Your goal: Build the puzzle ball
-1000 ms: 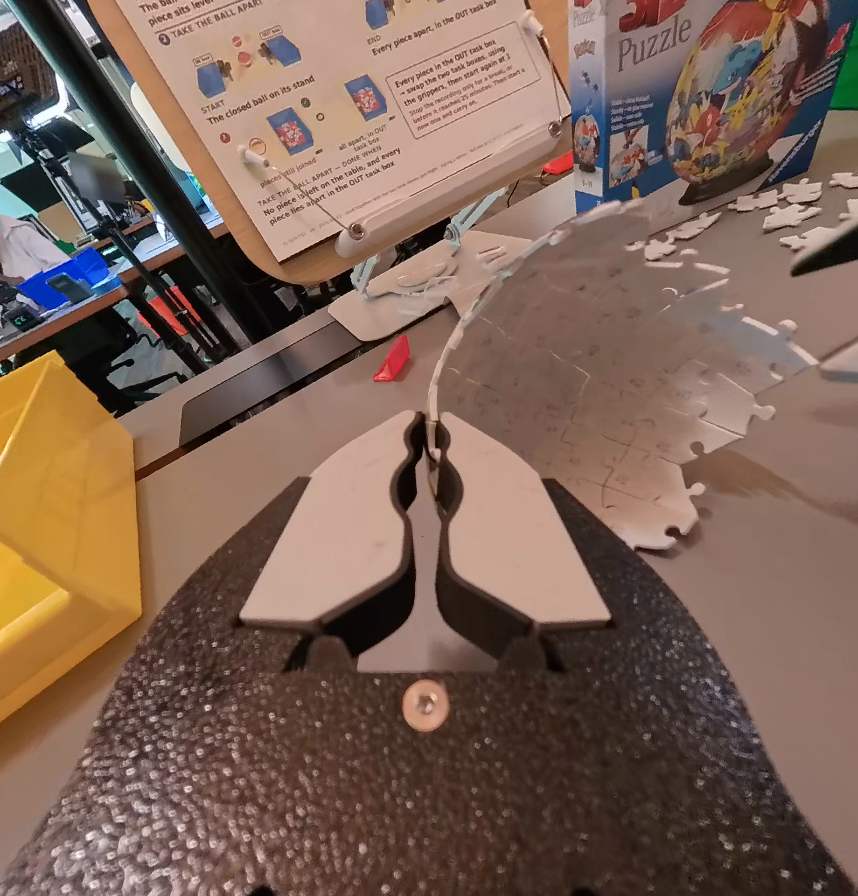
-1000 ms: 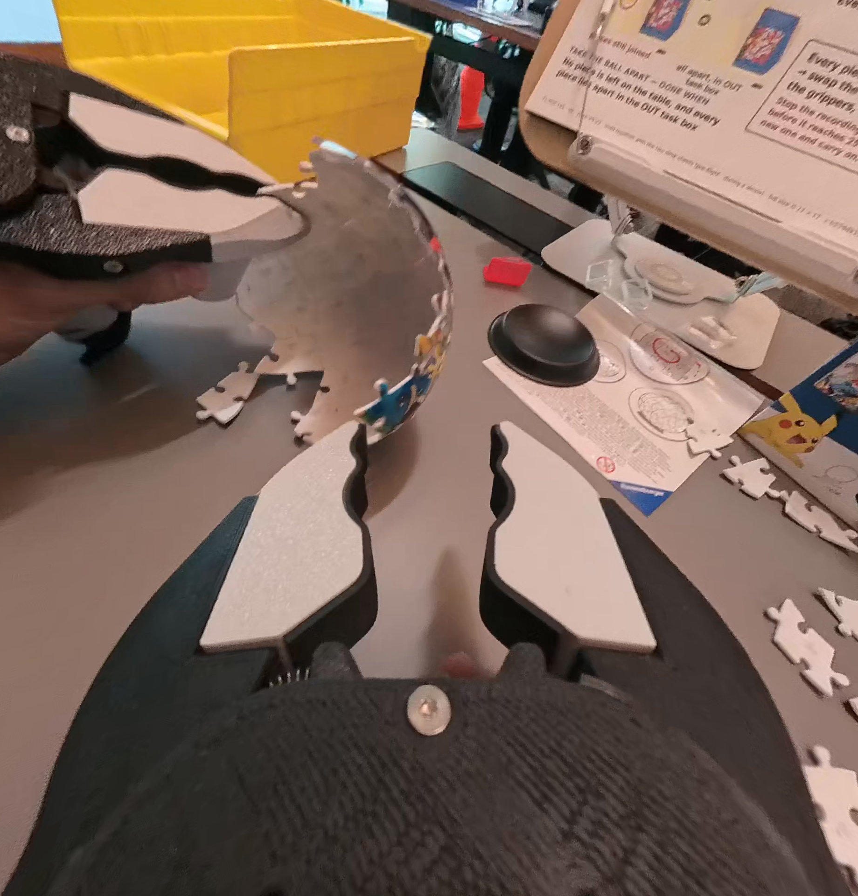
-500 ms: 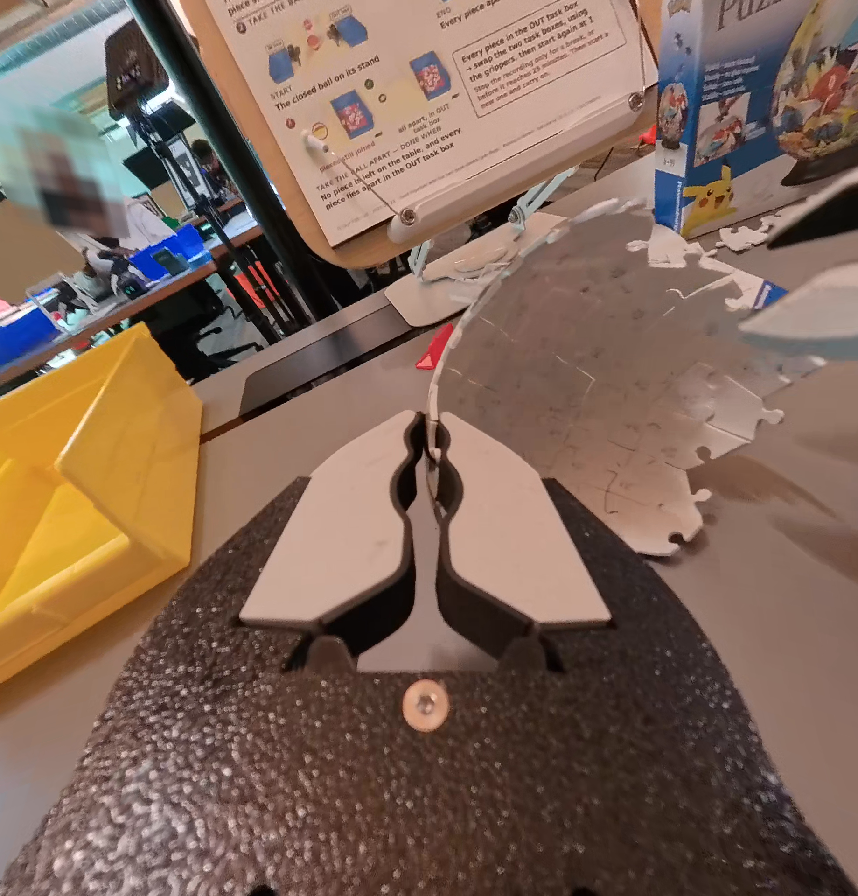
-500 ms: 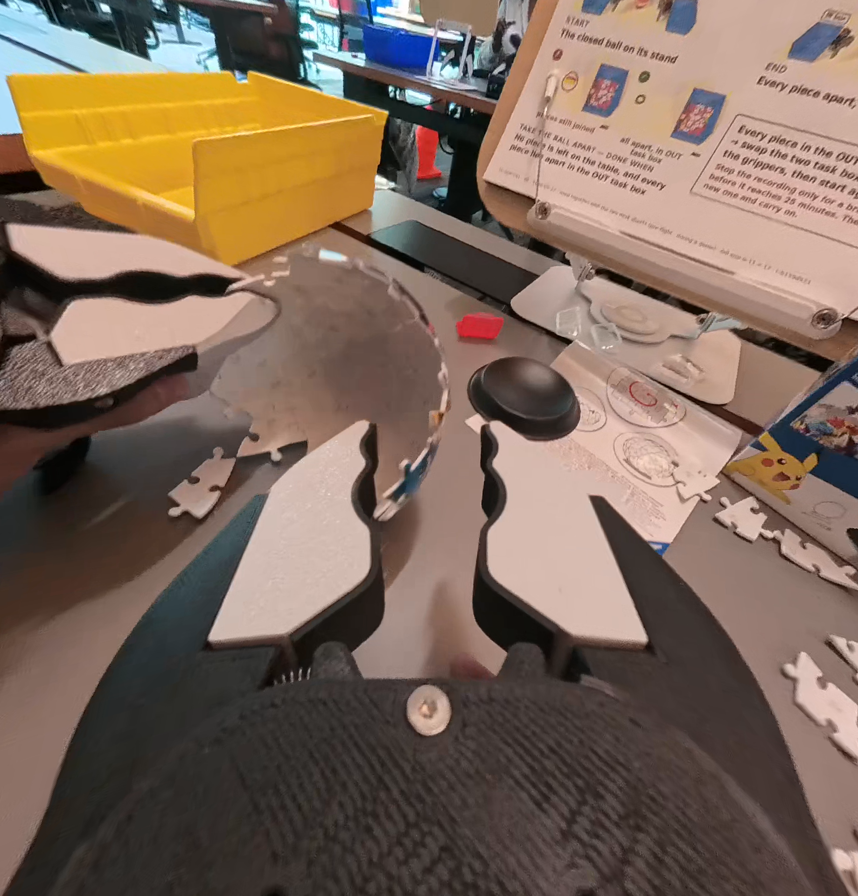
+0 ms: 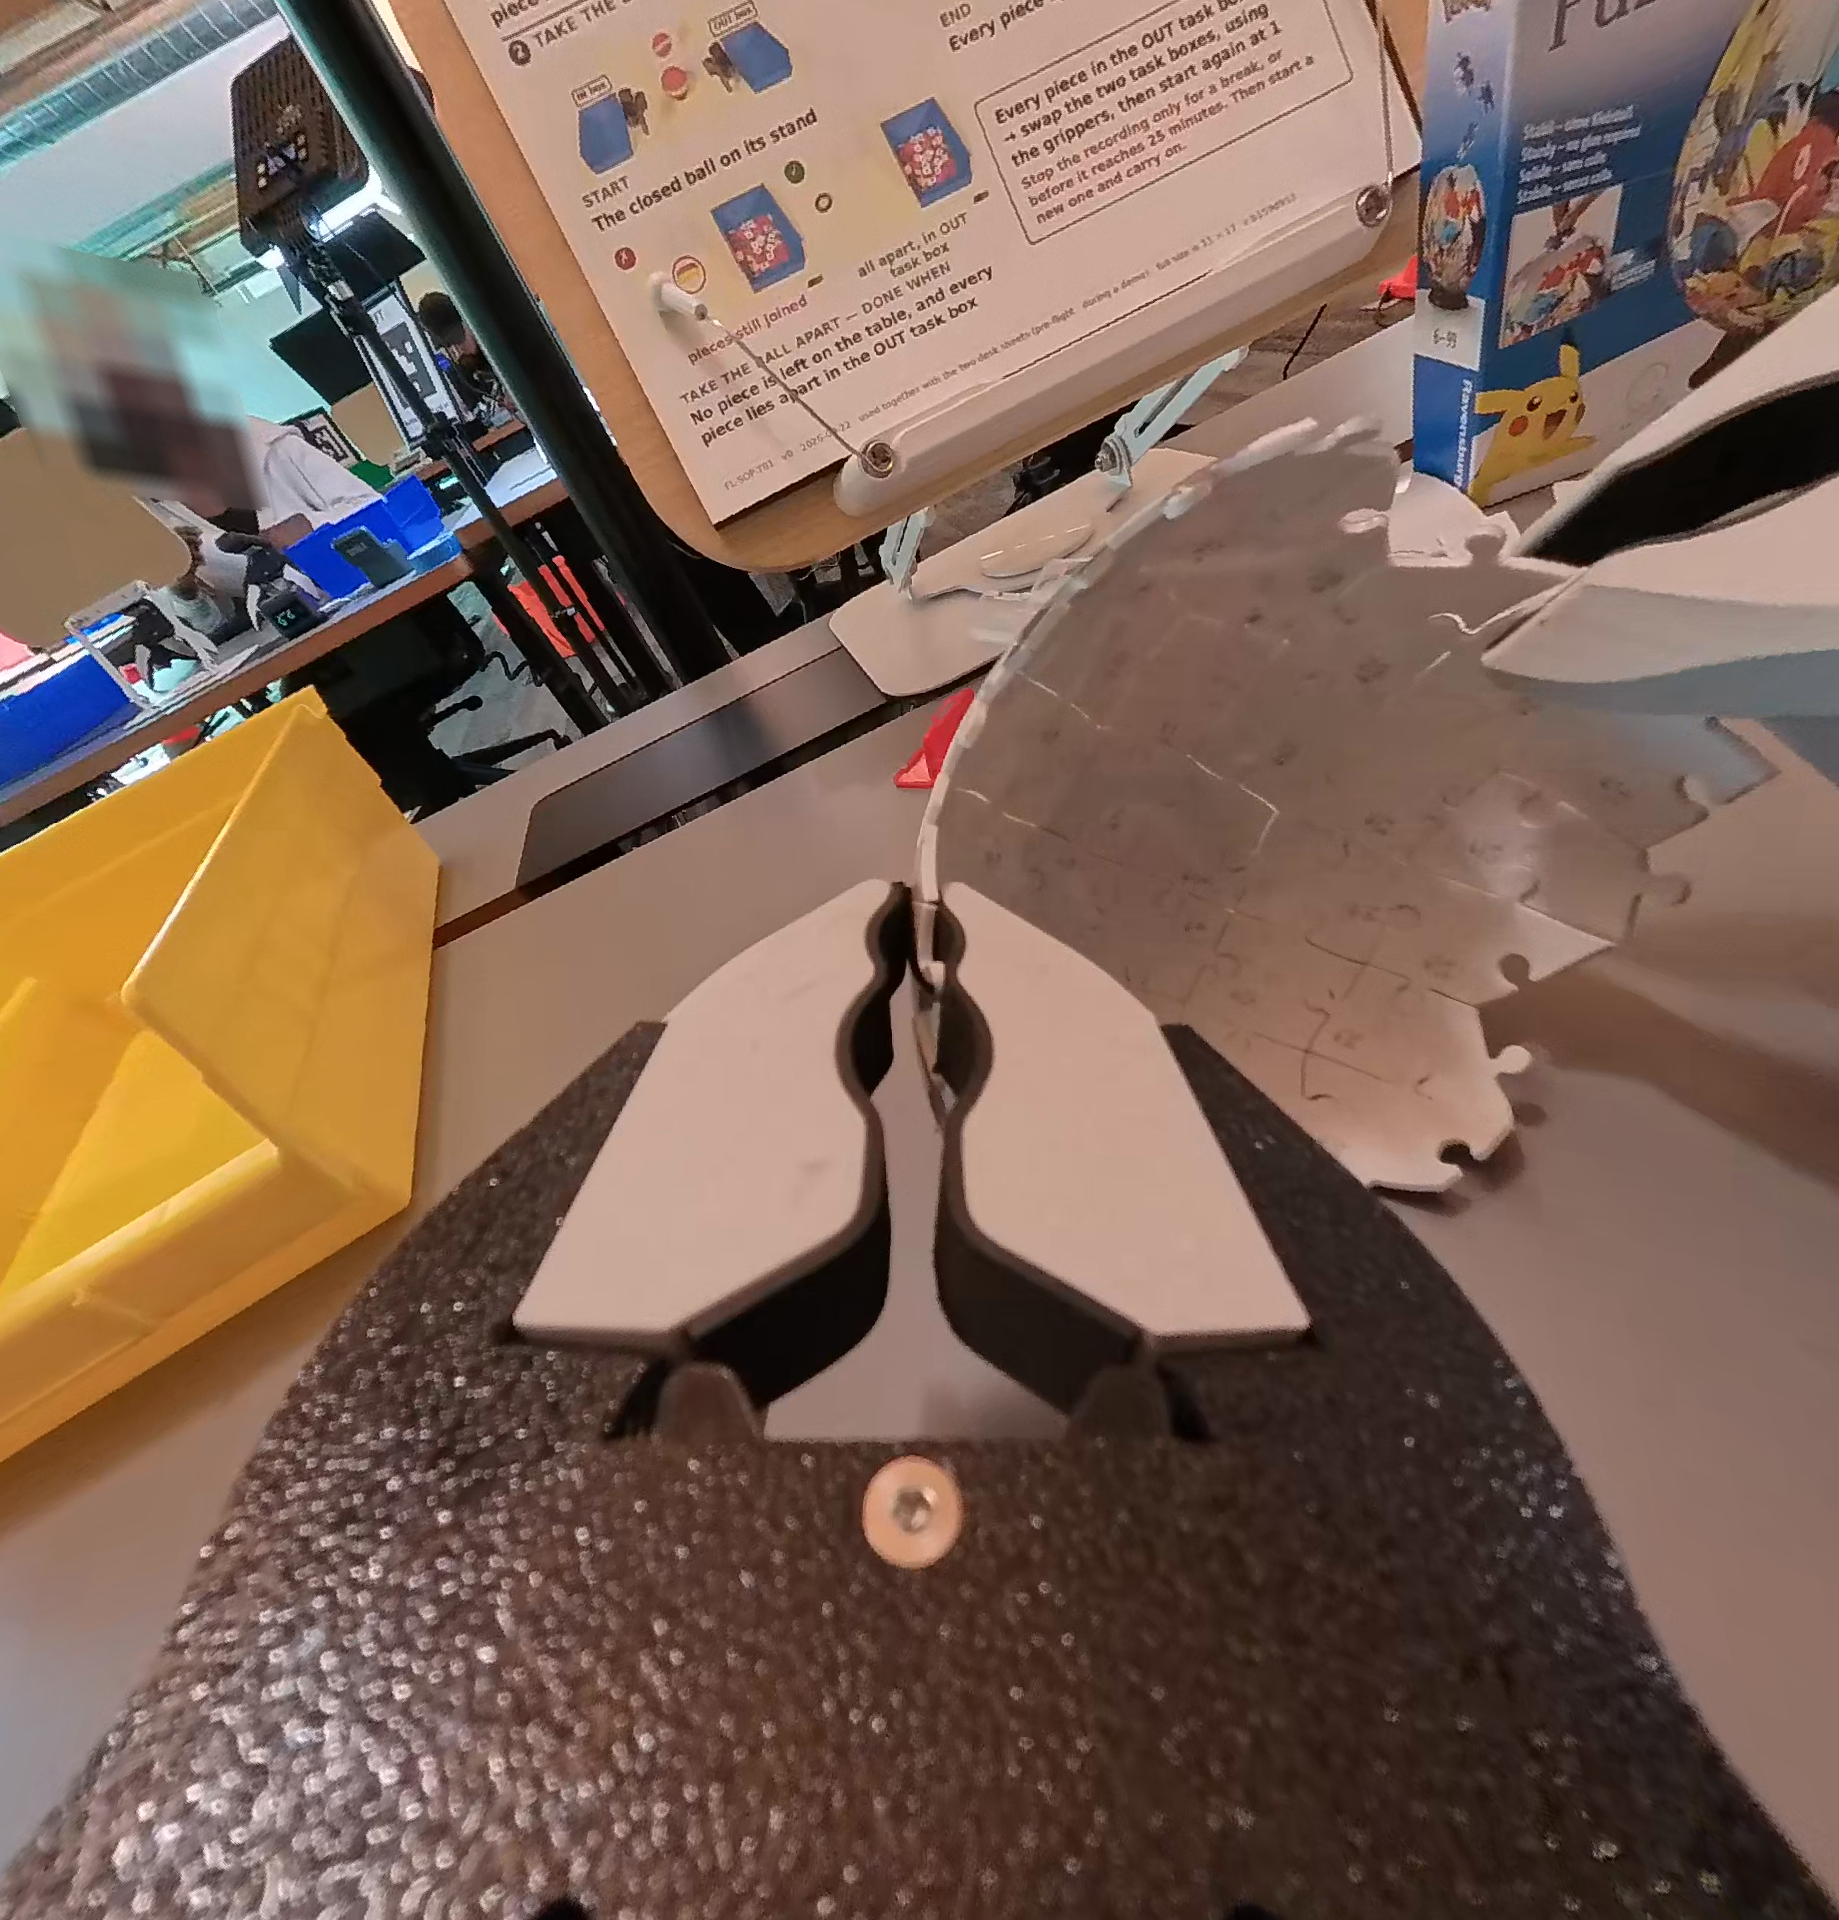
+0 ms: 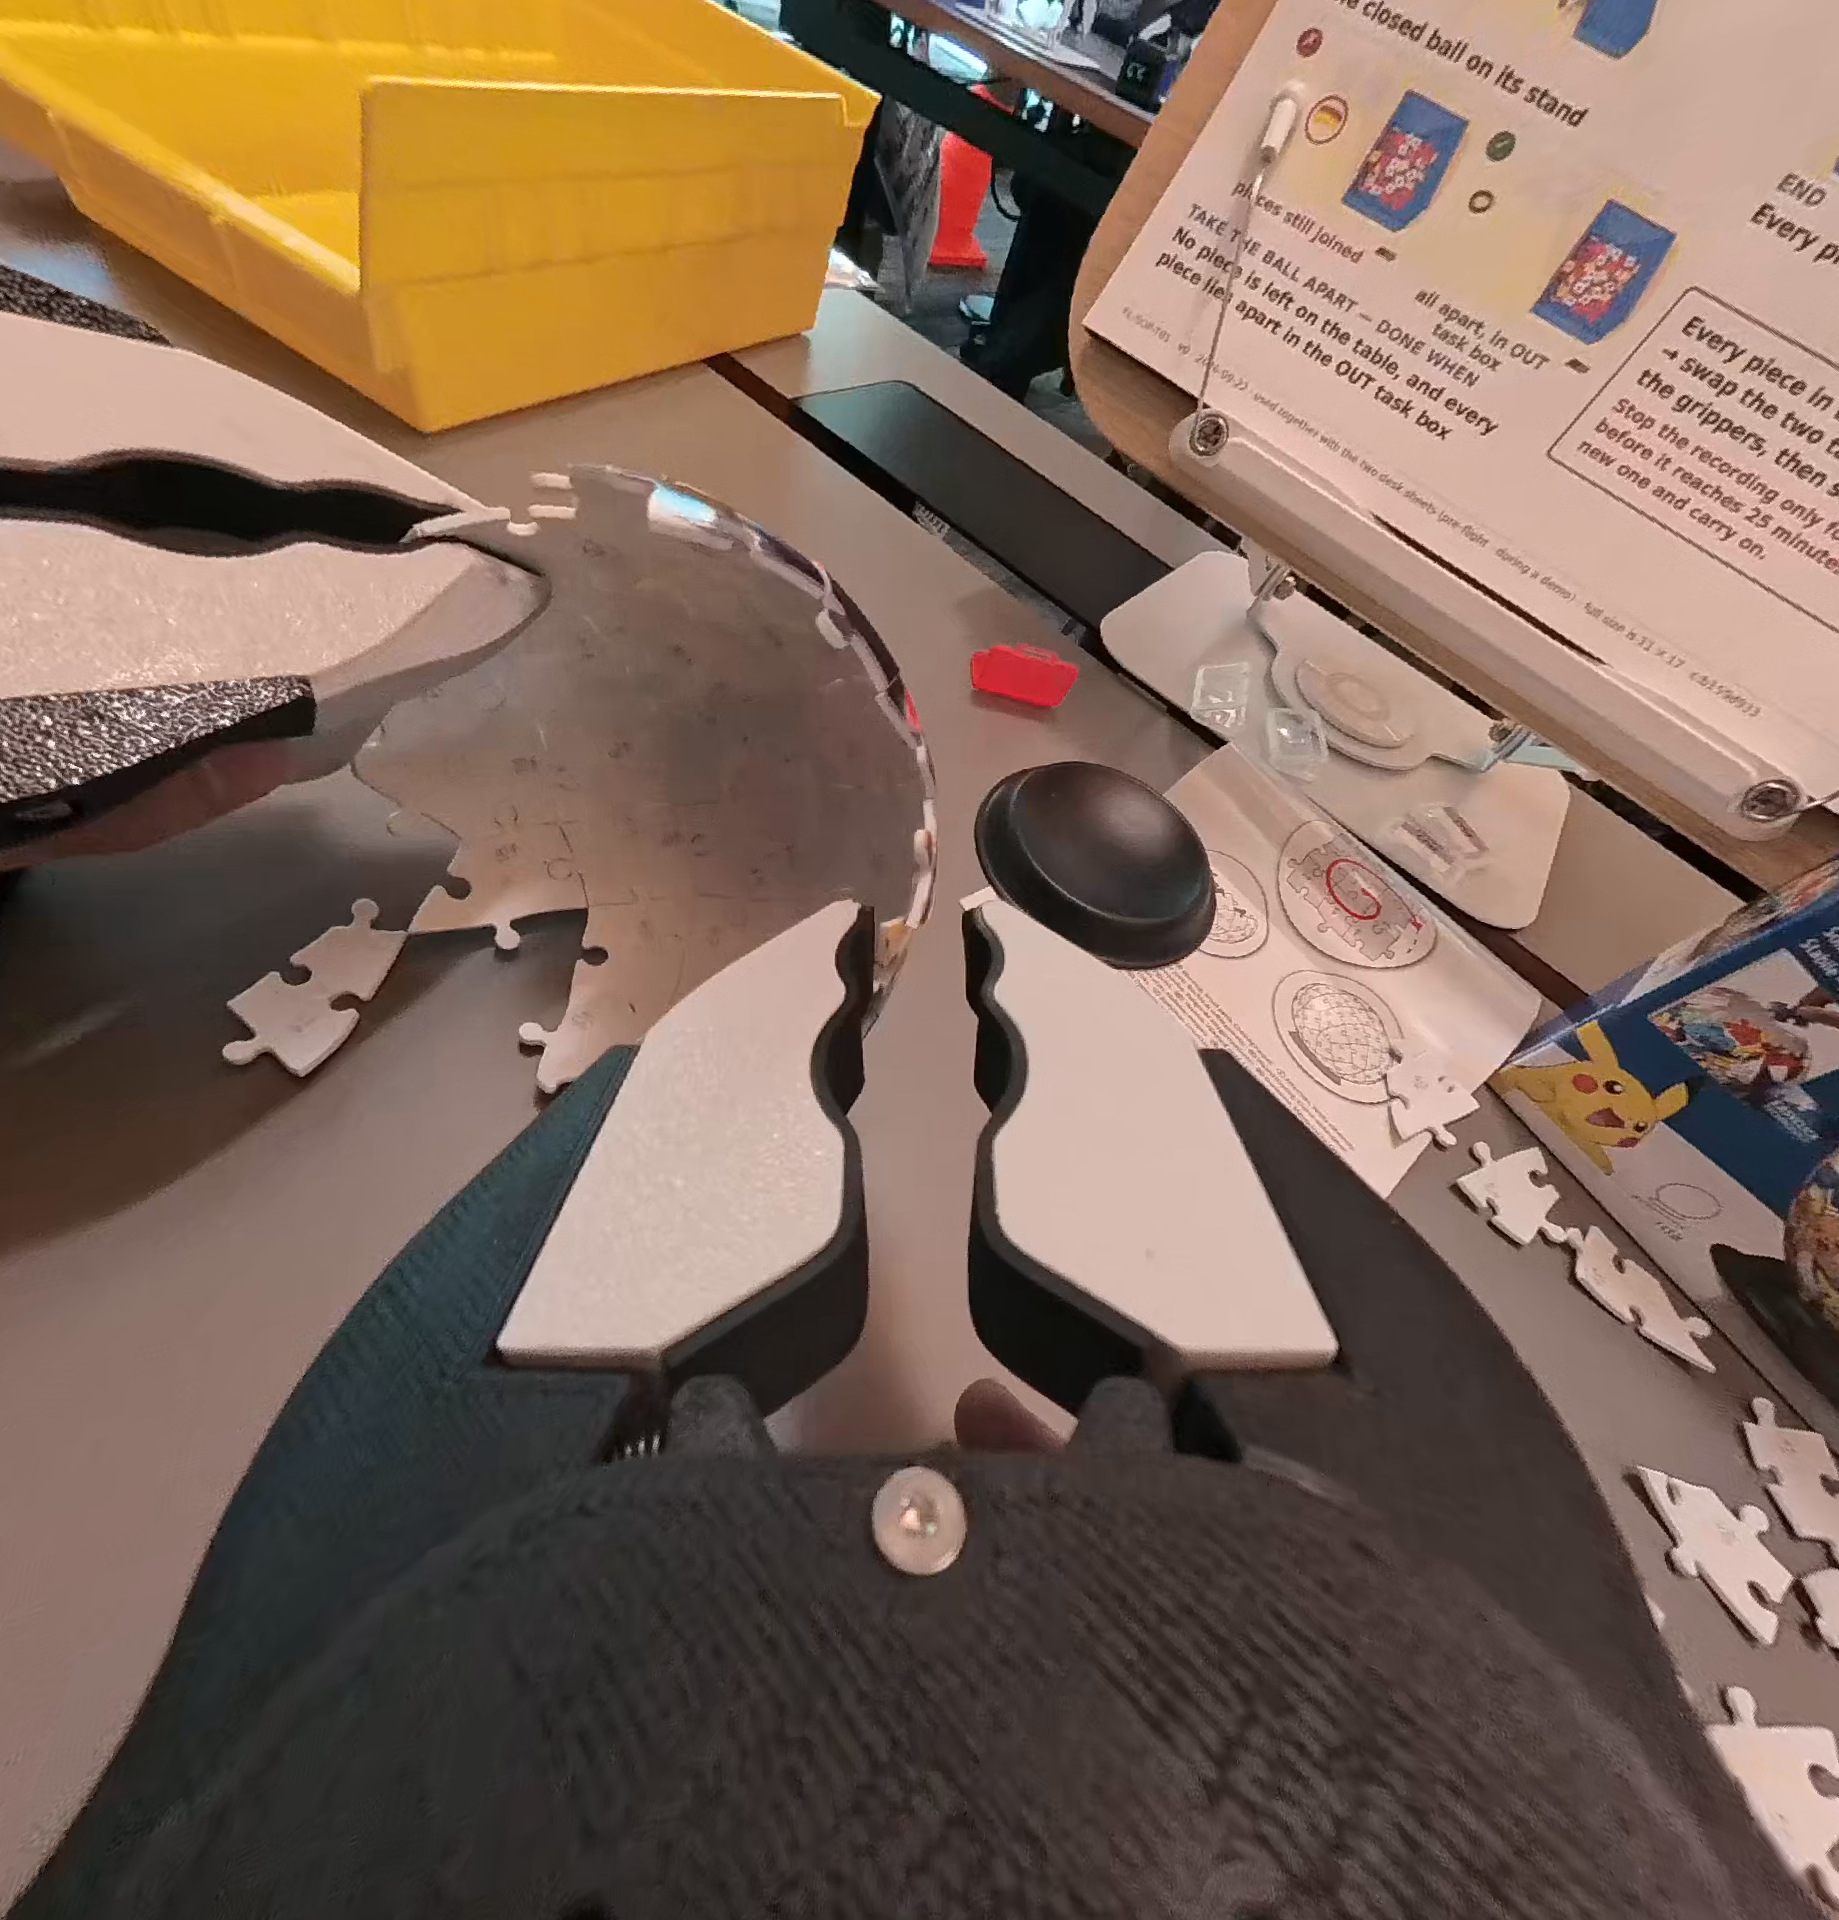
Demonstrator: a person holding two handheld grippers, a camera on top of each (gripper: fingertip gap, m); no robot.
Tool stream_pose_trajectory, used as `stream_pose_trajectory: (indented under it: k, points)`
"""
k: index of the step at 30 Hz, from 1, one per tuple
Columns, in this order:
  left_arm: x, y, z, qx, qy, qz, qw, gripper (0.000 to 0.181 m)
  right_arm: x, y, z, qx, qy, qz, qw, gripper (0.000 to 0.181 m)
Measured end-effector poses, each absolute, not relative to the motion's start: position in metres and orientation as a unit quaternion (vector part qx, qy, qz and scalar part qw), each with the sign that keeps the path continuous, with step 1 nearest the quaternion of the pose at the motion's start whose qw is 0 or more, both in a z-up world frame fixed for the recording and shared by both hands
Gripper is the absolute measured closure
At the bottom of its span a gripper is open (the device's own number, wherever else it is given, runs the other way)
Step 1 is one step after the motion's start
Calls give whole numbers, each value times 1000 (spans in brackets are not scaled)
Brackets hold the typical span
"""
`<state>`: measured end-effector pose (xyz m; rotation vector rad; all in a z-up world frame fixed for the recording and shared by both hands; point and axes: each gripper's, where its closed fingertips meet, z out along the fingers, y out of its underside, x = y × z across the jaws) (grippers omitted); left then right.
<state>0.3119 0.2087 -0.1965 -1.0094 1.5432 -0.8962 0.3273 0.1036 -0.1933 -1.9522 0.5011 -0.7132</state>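
Observation:
The partly built puzzle ball (image 5: 1258, 831) is a curved shell of joined pieces, grey inside and coloured outside, standing tilted on the grey table. My left gripper (image 5: 920, 914) is shut on its near rim; it also shows in the right wrist view (image 6: 458, 530), clamped on the shell's (image 6: 666, 748) top left edge. My right gripper (image 6: 915, 912) is narrowly open, its fingertips on either side of the shell's right rim. In the left wrist view it (image 5: 1507, 613) reaches the shell's far edge.
A black ball stand (image 6: 1097, 862) sits on an instruction sheet (image 6: 1310, 997). Loose white pieces lie by the shell (image 6: 302, 997) and at the right (image 6: 1725, 1538). A yellow bin (image 6: 479, 208), the puzzle box (image 6: 1725, 1039), a sign board (image 5: 894, 208) and a small red item (image 6: 1024, 670) surround the area. Tip to tip, the grippers are about 11 centimeters apart. The small red item (image 6: 1024, 670) is about 20 centimeters from both grippers' fingertips.
My right gripper has moved forward to the shell's rim and its jaws have narrowed. My left gripper has kept its hold and turned the shell slightly.

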Motion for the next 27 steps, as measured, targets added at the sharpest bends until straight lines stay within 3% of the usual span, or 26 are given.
stream_pose_trajectory:
  k: [11, 27]
  points:
    - [313, 209, -197, -419, 645, -374, 518, 179, 333, 104, -197, -808, 203, -302, 462, 176]
    - [312, 208, -197, -416, 646, -373, 520, 178, 337, 104, -199, -805, 219, -277, 476, 177]
